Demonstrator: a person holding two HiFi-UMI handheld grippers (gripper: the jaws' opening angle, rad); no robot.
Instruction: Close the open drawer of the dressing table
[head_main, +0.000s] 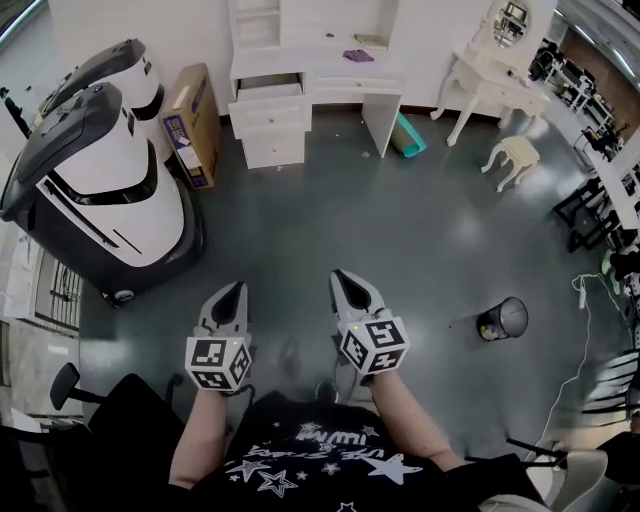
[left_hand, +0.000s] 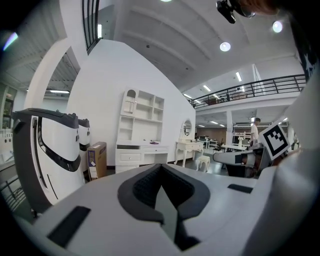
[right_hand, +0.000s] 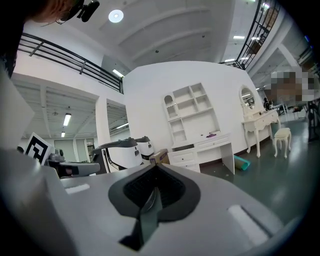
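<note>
The white dressing table (head_main: 345, 75) stands far ahead against the wall, with a drawer stack on its left side. Its top drawer (head_main: 270, 103) is pulled out, the ones below pushed in. Both grippers are held over the dark floor close to the person, well short of the table. My left gripper (head_main: 238, 289) and right gripper (head_main: 338, 276) point toward it, each shut with nothing between the jaws. The left gripper view shows the table (left_hand: 141, 150) small beyond the closed left gripper (left_hand: 161, 168). In the right gripper view the open drawer (right_hand: 183, 154) lies beyond the closed right gripper (right_hand: 155, 169).
Two big white-and-black machines (head_main: 100, 180) stand at the left, with a cardboard box (head_main: 192, 125) beside the table. A teal roll (head_main: 408, 136) leans at the table's right. A second white vanity (head_main: 492, 85), a stool (head_main: 516, 155) and a black bin (head_main: 503, 318) are at the right.
</note>
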